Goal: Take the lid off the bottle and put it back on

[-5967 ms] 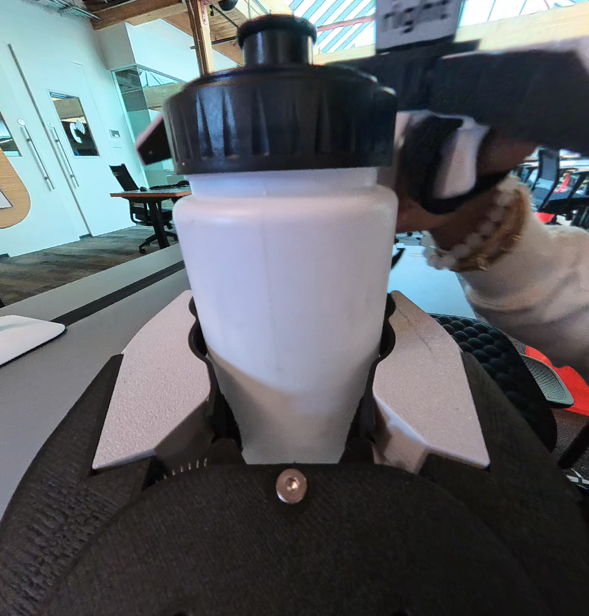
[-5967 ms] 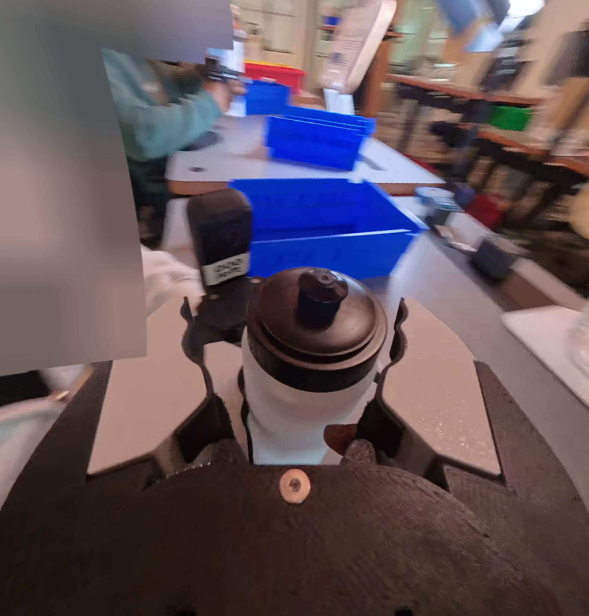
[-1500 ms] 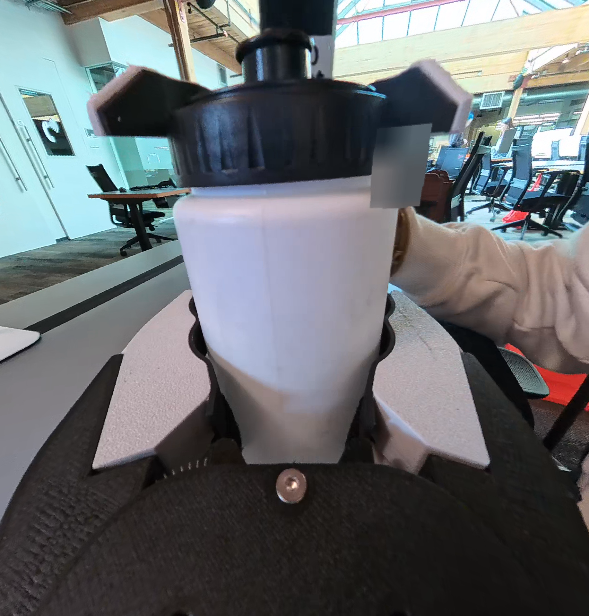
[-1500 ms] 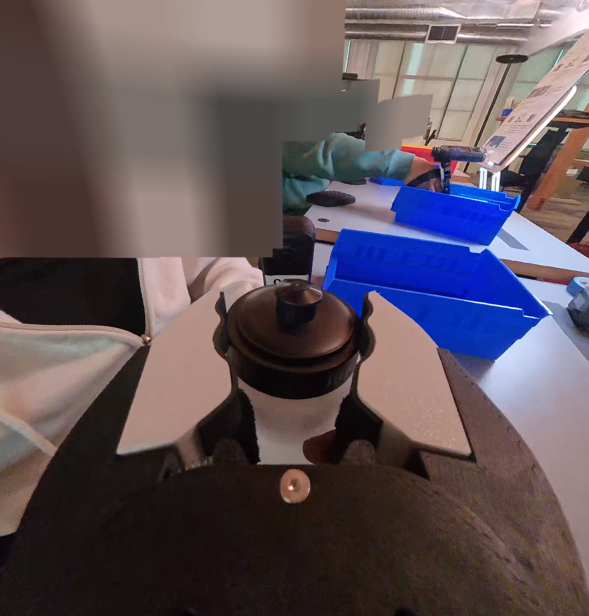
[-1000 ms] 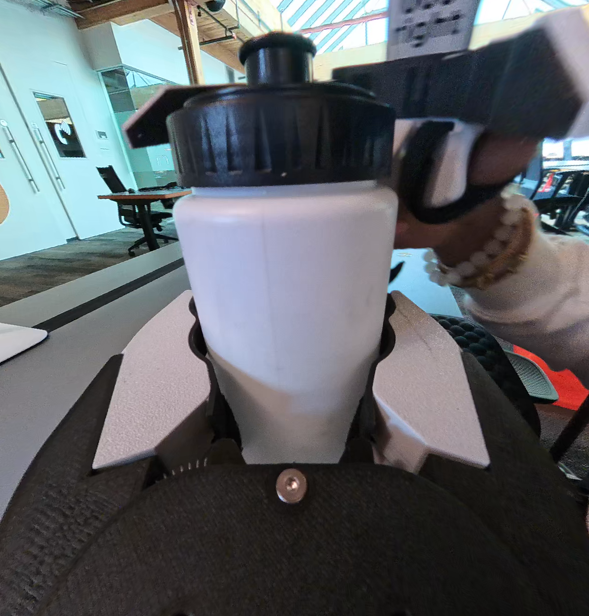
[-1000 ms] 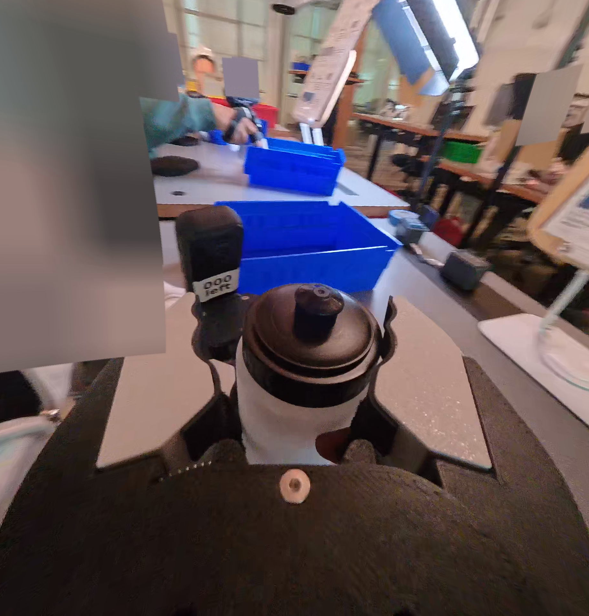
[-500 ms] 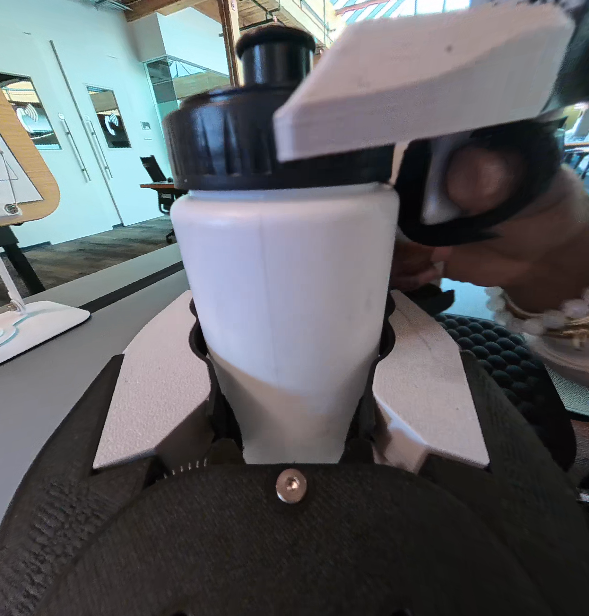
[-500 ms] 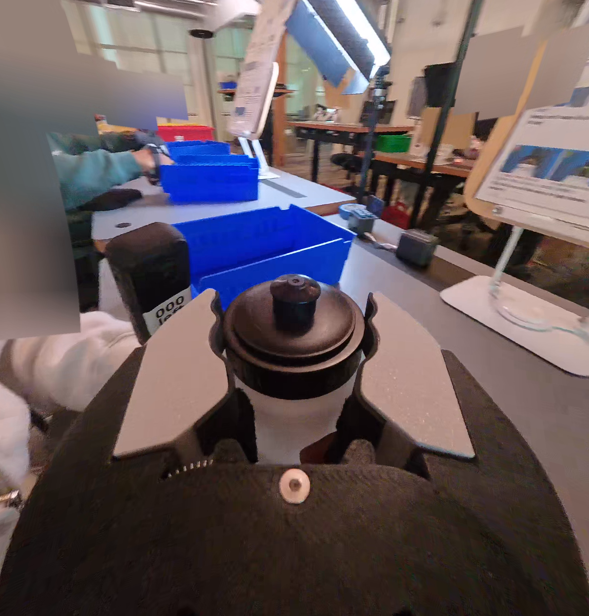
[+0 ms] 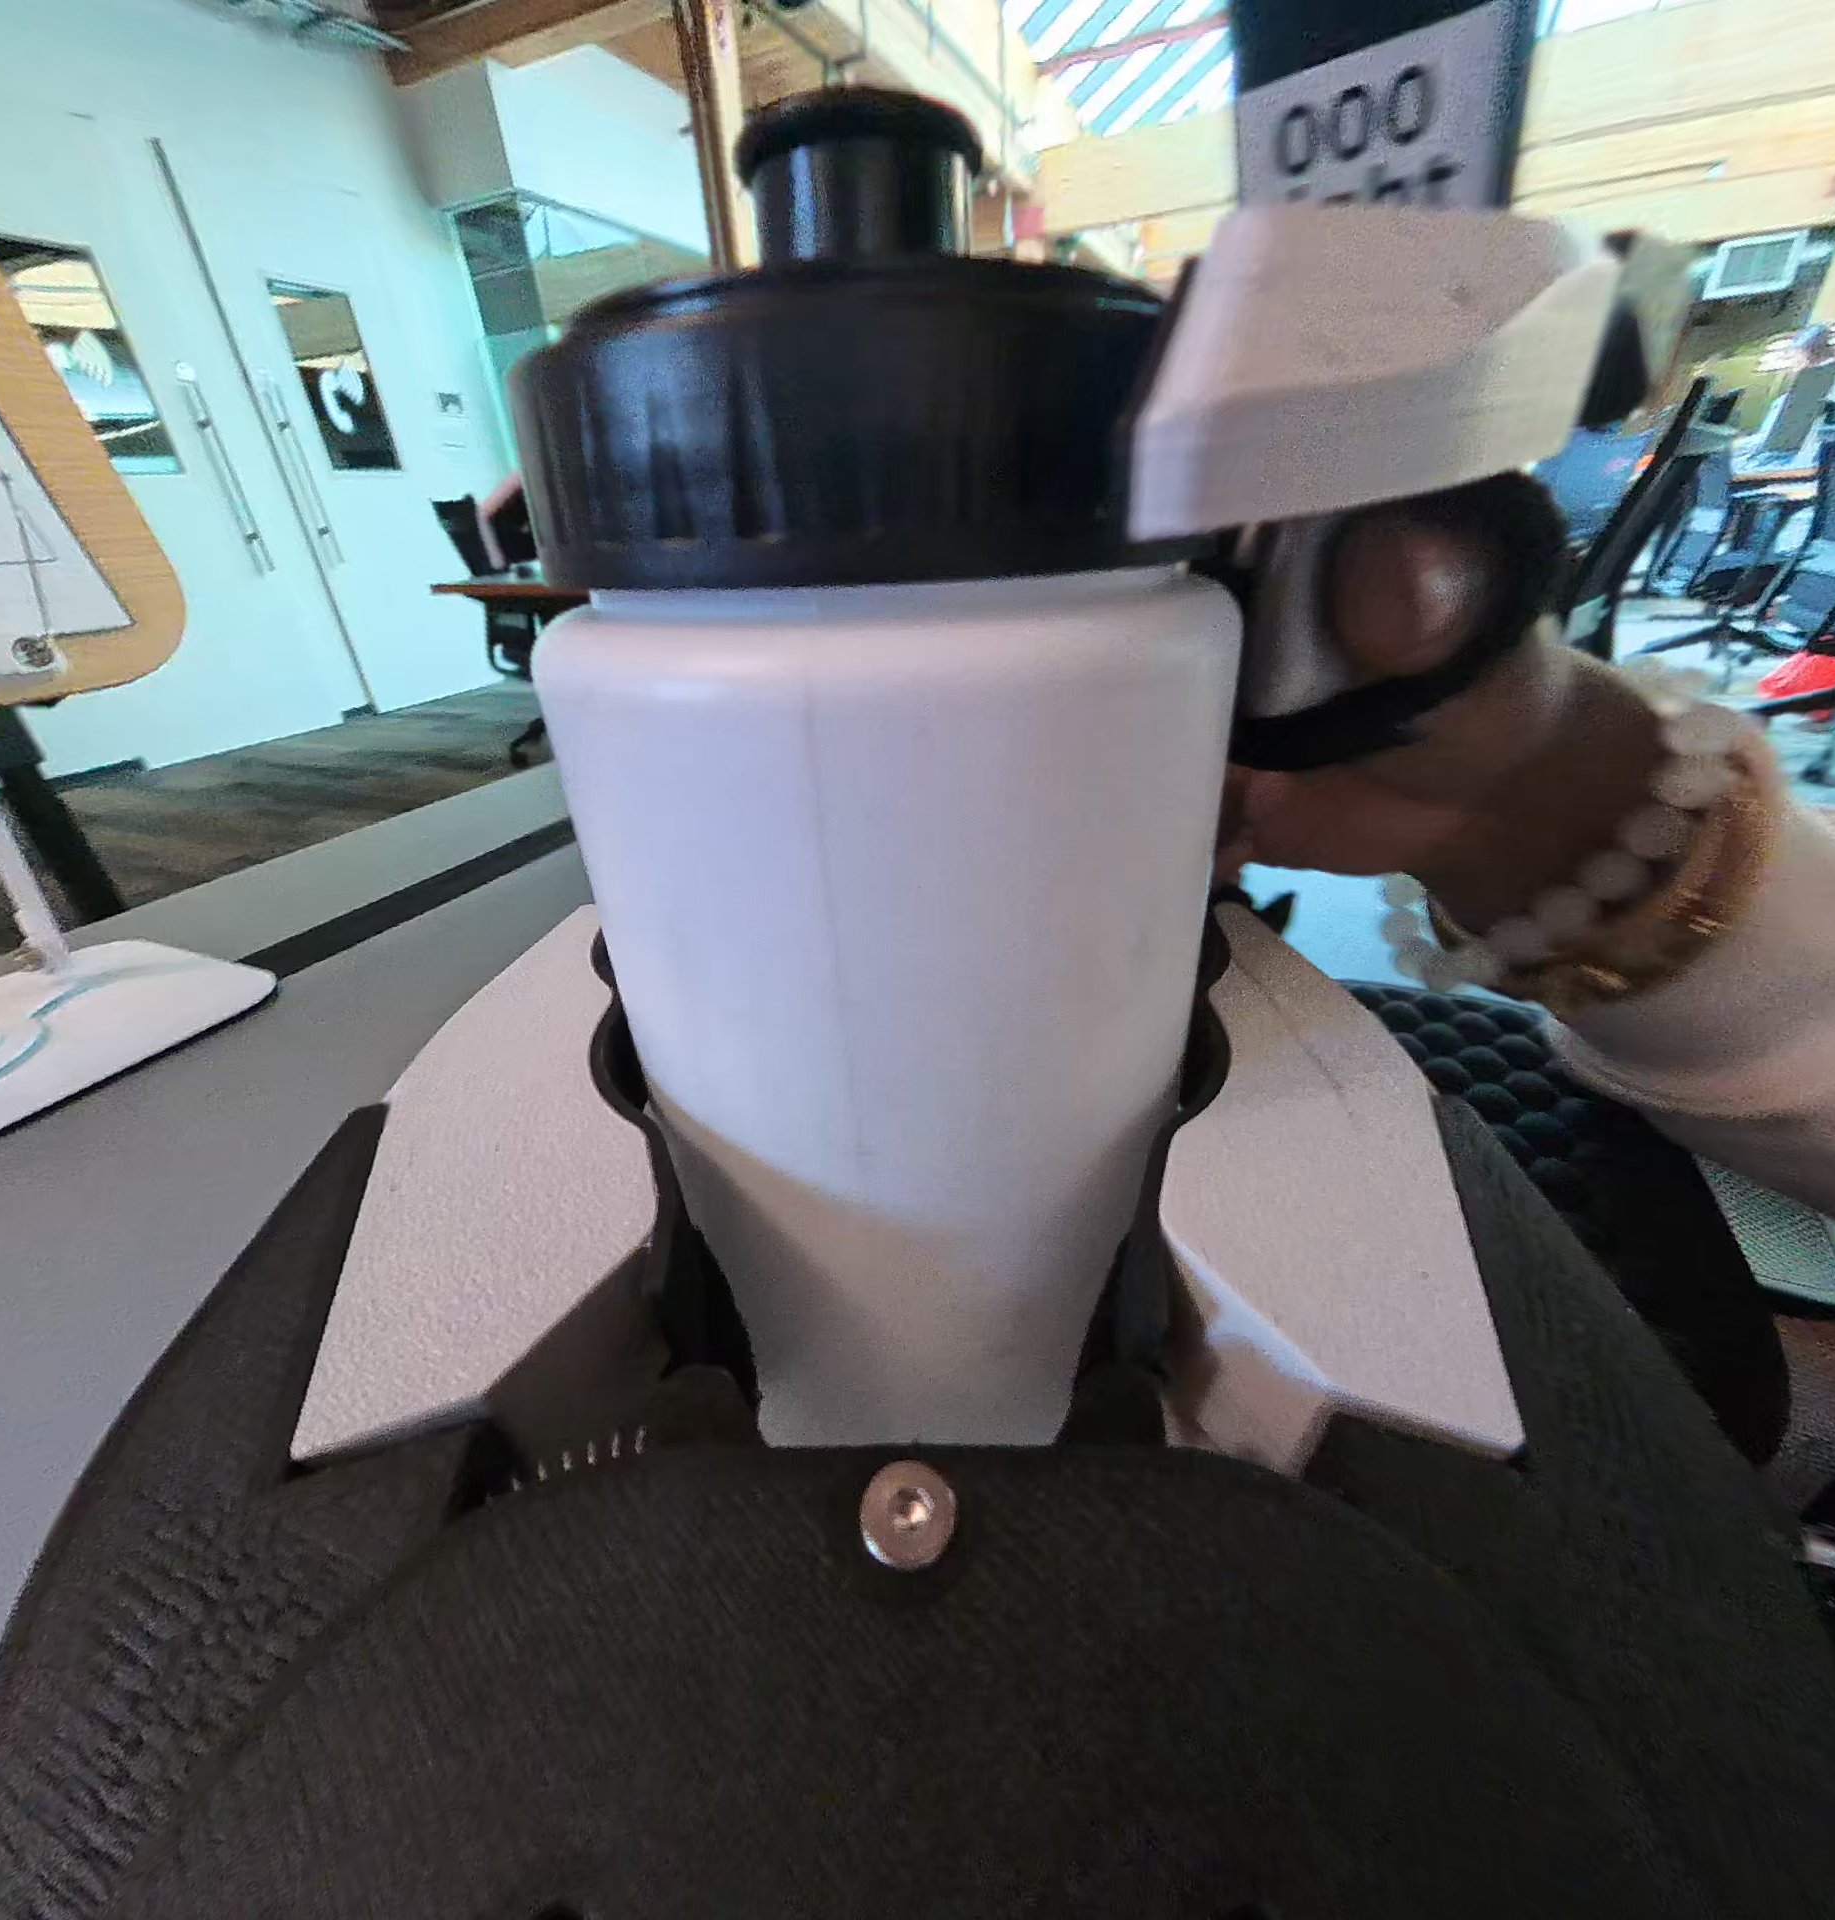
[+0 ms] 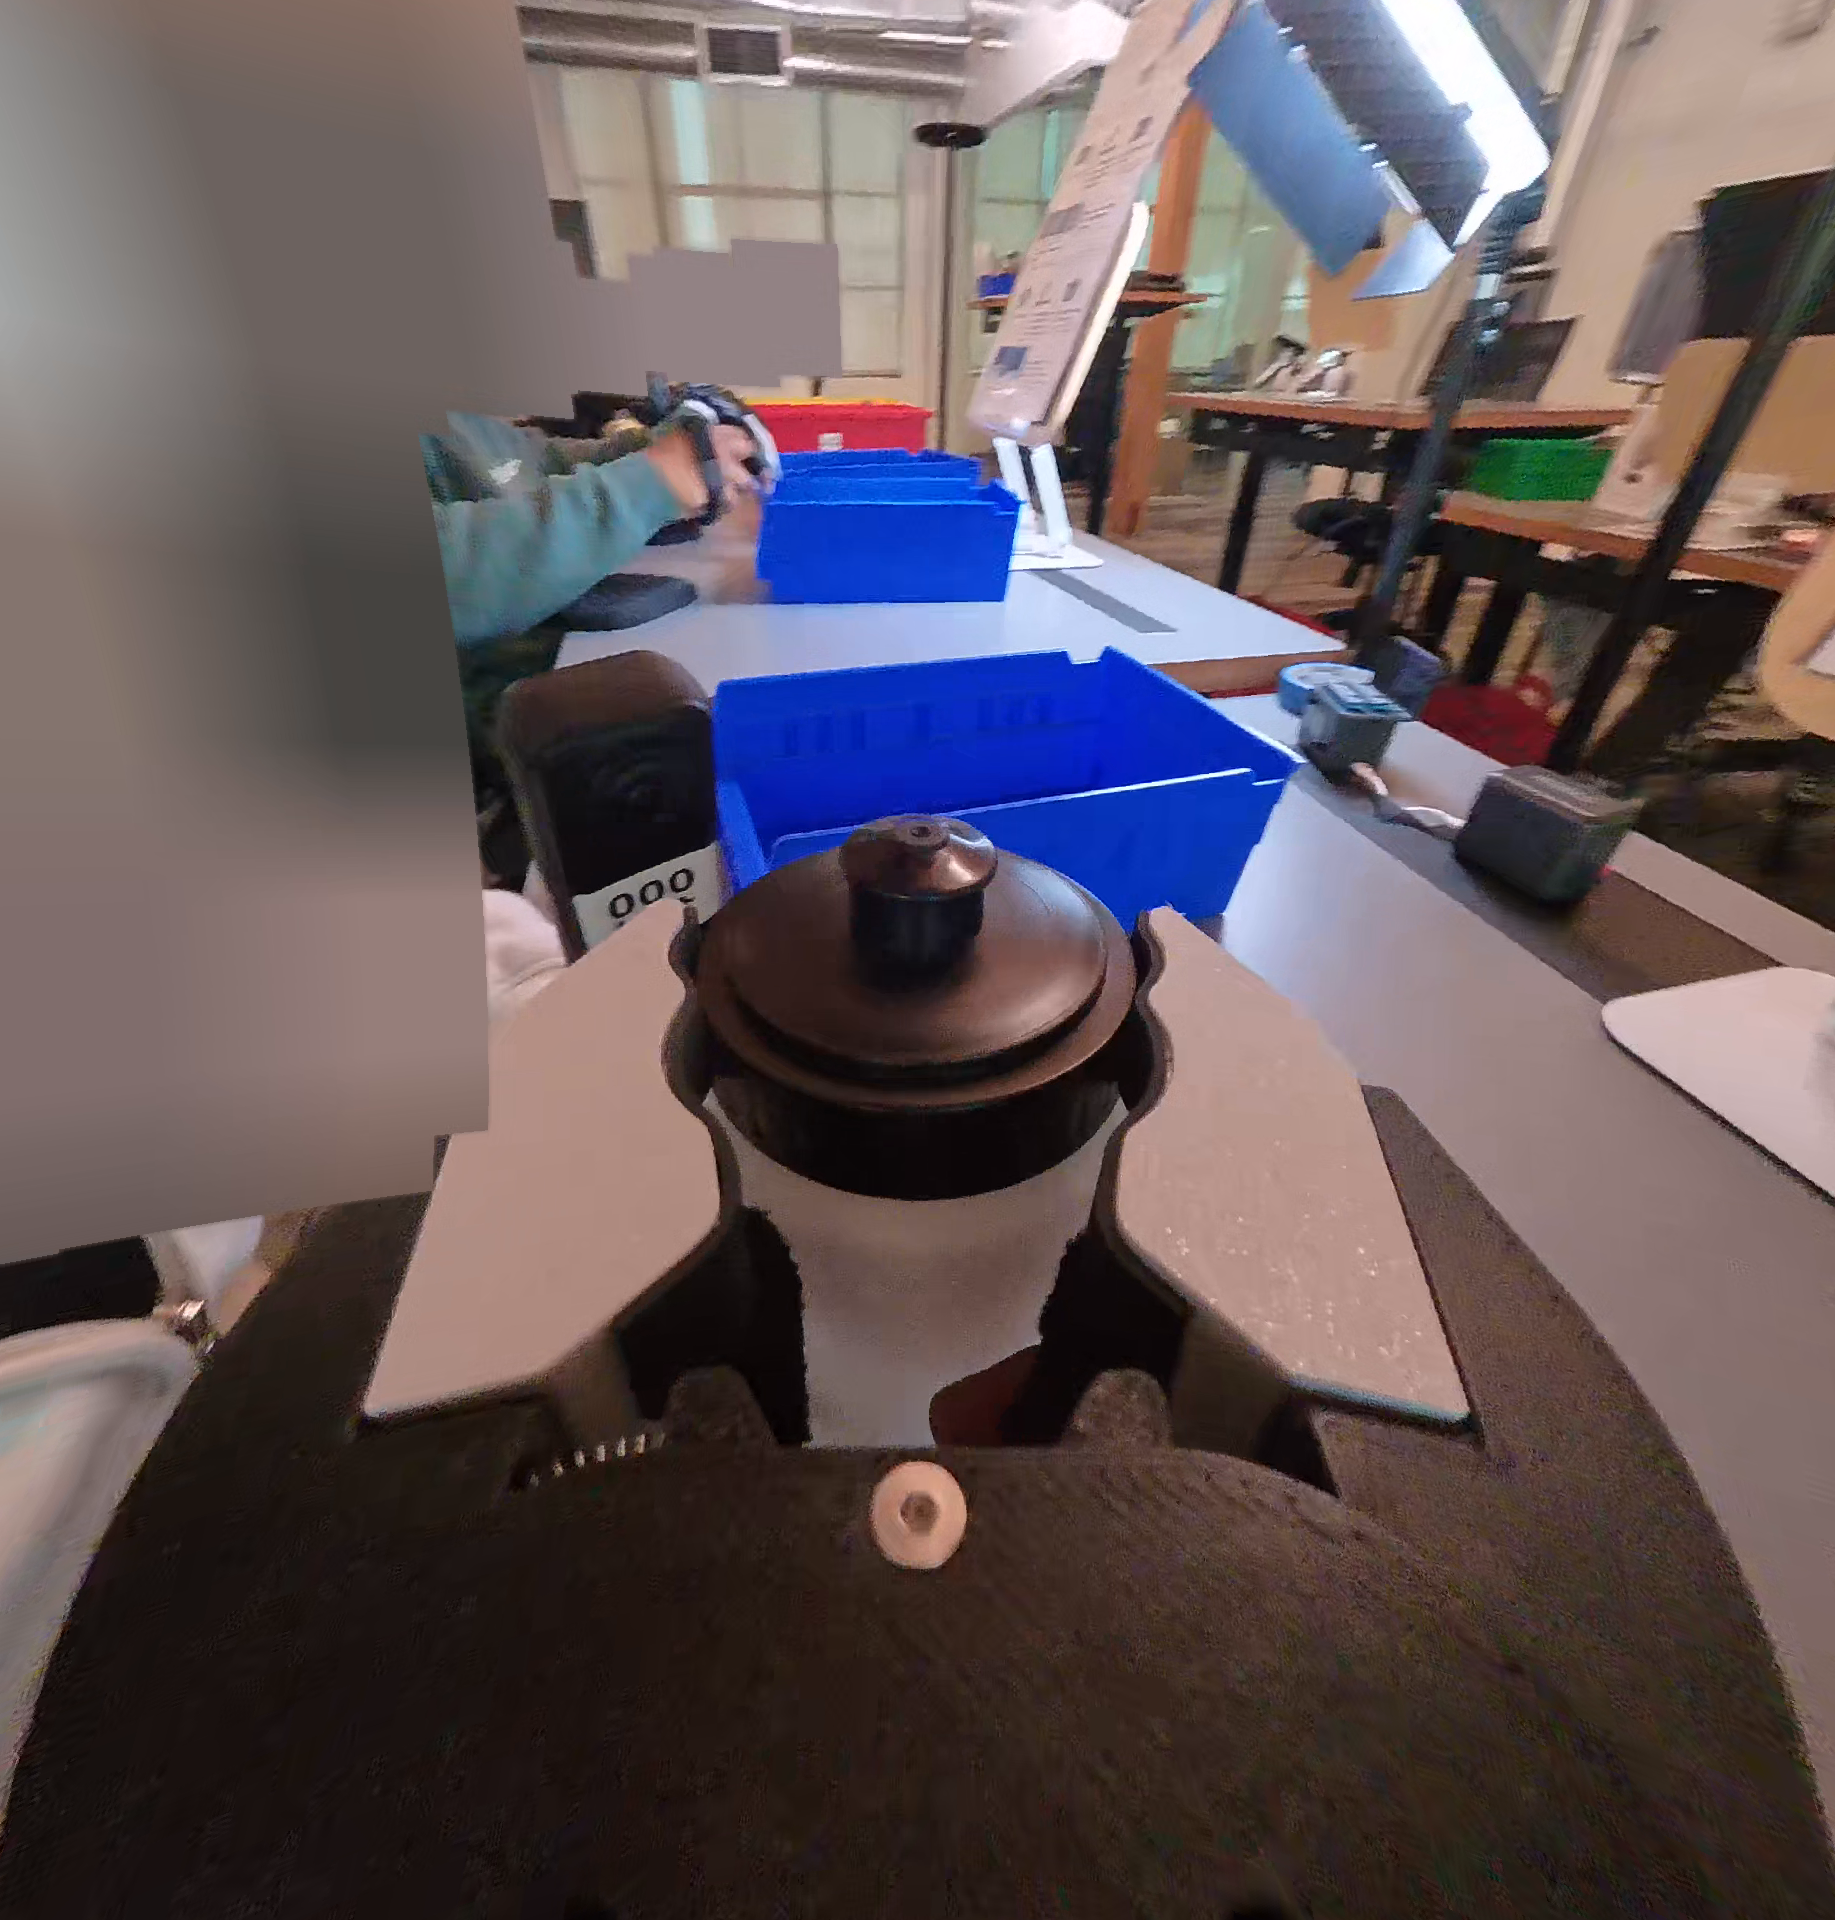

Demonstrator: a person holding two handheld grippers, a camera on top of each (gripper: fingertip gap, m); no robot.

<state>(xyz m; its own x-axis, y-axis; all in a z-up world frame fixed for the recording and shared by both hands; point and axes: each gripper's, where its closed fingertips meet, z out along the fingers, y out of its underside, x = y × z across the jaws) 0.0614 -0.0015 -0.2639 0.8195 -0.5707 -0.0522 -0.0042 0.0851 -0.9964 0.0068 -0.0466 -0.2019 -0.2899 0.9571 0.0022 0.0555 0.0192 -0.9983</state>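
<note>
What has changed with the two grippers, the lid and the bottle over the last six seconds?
The right gripper has swung back and forth around the lid, opening at times and gripping again; it is shut on it now. The left gripper stayed clamped on the bottle. The lid is still on.

My left gripper (image 9: 908, 1039): coarse black printed body, two pale grey faceted fingers (image 9: 497, 1184), silver hex screw (image 9: 908, 1524) at 6 o'clock, small spring coil (image 9: 586, 1455) at 7. Right gripper (image 10: 918, 1049): same build, white-ish screw (image 10: 918, 1512). Its black handle carries a white label (image 9: 1365, 130) at 1 o'clock. Cream sleeve (image 9: 1744, 997), pearl-and-gold bead bracelets (image 9: 1609, 894), black strap (image 9: 1370, 707) at 3.
</note>
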